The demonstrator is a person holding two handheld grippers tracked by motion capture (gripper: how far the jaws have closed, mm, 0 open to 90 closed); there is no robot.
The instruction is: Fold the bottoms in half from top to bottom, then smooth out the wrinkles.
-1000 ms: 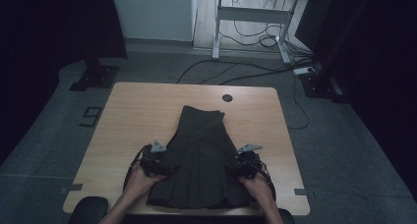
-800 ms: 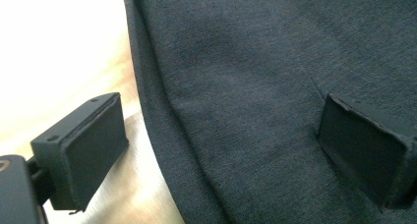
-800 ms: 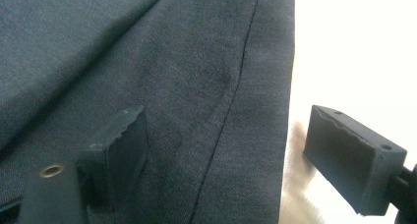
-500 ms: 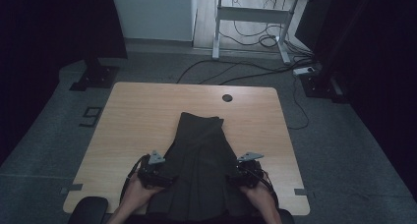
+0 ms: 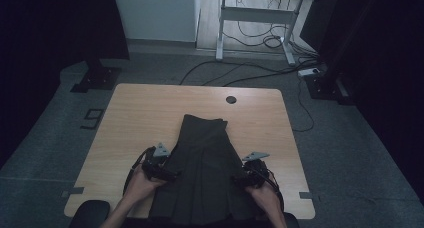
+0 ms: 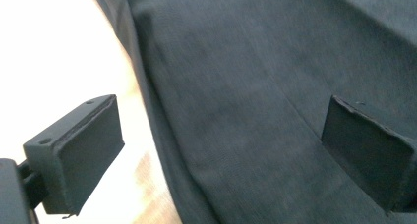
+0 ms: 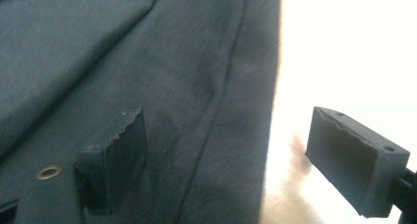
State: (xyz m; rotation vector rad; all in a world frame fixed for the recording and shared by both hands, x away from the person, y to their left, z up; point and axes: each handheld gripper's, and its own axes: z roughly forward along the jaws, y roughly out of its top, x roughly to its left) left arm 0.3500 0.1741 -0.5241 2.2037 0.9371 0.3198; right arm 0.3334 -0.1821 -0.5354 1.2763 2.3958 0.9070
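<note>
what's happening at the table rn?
A person is working a dark pleated garment, probably a skirt, laid flat on the wooden table with its wide end toward them. The left gripper sits at the garment's left edge and the right gripper at its right edge. Both gripper views show the jaws open, straddling the fabric edge with one jaw over cloth and one over bare table. Nothing is clamped yet.

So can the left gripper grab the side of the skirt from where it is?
Probably yes. The left gripper is open with the skirt edge lying between its jaws, one over the table, one over the cloth. Nothing seems to block it.
</note>
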